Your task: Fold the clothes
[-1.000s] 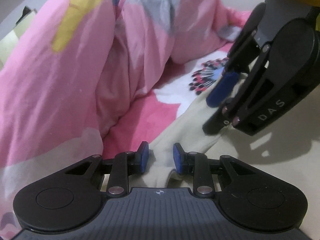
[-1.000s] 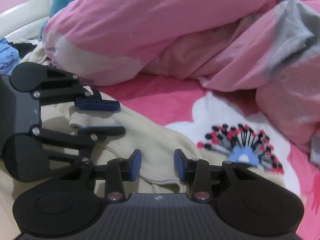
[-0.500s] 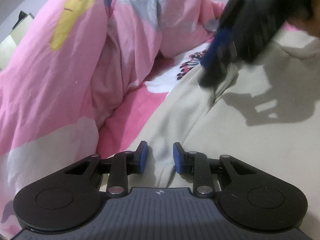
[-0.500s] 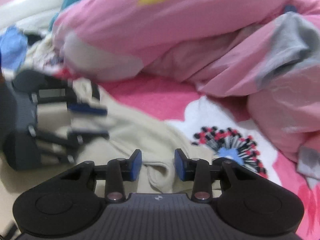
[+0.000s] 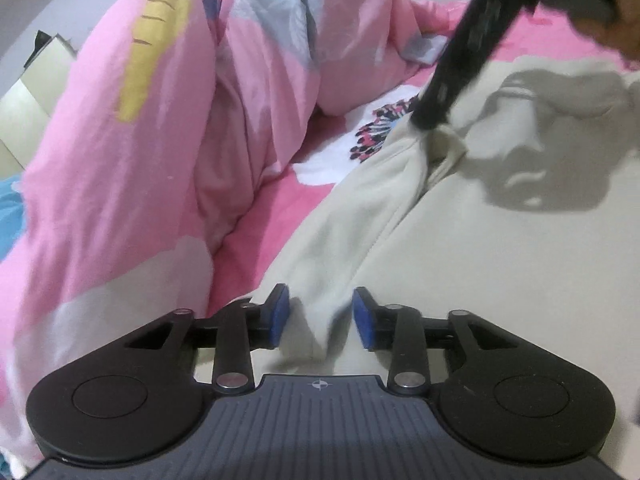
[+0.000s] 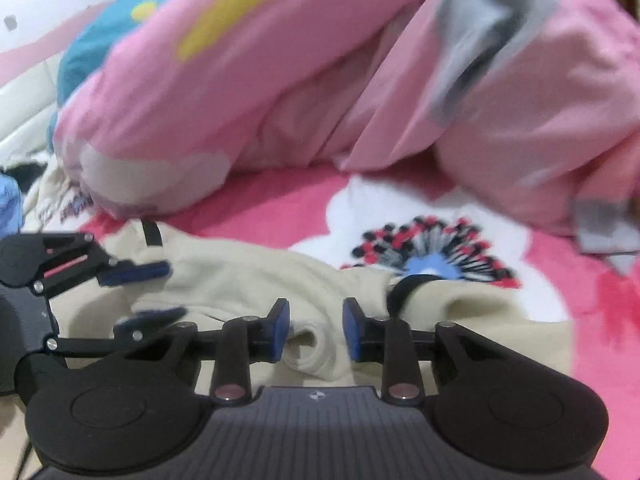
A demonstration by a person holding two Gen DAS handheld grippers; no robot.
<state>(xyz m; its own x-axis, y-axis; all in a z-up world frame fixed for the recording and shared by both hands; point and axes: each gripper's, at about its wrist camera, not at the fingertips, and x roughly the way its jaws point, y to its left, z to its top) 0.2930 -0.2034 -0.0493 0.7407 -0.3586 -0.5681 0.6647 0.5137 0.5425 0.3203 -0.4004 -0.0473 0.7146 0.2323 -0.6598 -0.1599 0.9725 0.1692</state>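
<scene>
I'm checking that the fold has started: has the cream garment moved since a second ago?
Yes. In the right wrist view the cream garment has crept right, toward the flower print on the pink sheet, its edge now touching the print.

A bulky pink quilt (image 5: 168,128) with yellow and grey patches lies heaped ahead of the gripper and to its left. Below it spreads a deep pink bedsheet (image 6: 280,208) printed with a white flower with a dotted centre (image 6: 432,256), ahead and right. A blue cloth (image 6: 104,40) sits far left, behind the quilt.
</scene>
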